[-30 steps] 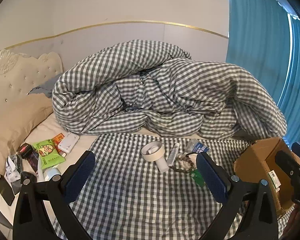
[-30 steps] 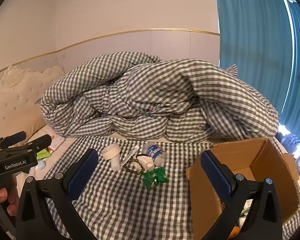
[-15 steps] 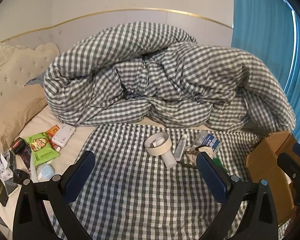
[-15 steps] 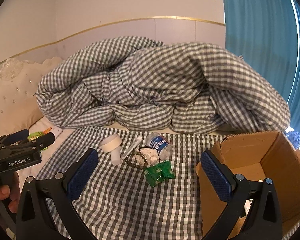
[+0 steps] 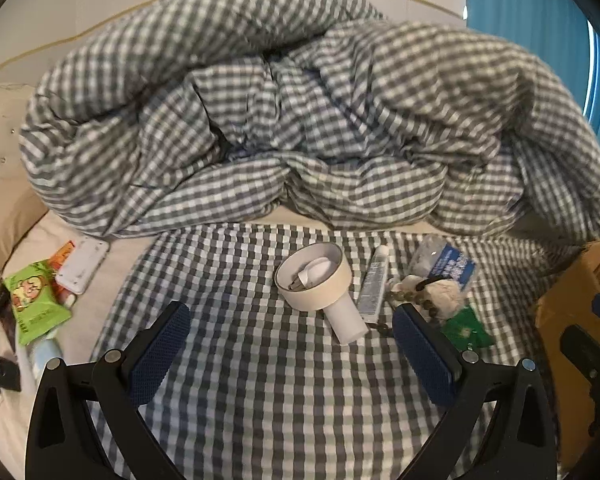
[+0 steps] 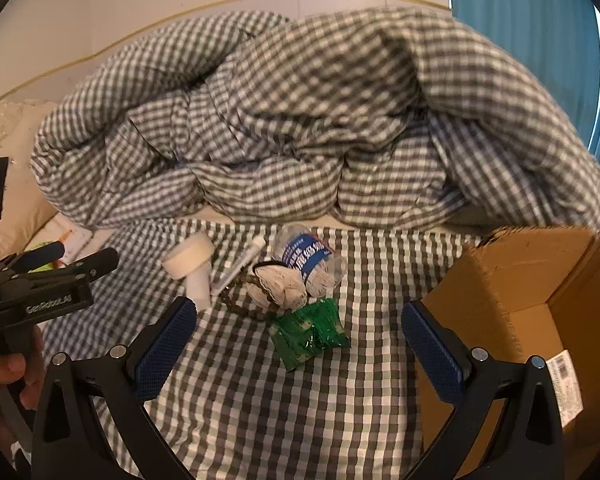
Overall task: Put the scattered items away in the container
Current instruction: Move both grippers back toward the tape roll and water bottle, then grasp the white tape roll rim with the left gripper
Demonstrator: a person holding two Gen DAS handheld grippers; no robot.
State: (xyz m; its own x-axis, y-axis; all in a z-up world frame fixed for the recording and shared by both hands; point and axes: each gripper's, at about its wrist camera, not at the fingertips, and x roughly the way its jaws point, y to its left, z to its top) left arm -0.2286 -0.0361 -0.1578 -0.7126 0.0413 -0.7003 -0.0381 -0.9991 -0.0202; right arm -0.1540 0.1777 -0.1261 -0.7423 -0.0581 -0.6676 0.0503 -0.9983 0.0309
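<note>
between the spread left tongs [image 5: 290, 346], which pinch nothing, a white roll of tape [image 5: 314, 280] lies on the checked bed sheet [image 5: 260, 400], a small tube [image 5: 374, 284] just right of it. ahead of the right tongs [image 6: 300, 342], also spread wide and empty, sits a green packet [image 6: 310, 332], with a plastic bottle [image 6: 304, 258] beyond. a cardboard box [image 6: 540, 280] stands open at their right side.

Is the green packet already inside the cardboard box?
No. In the right wrist view the green packet lies on the checked sheet, left of the cardboard box and apart from it.
</note>
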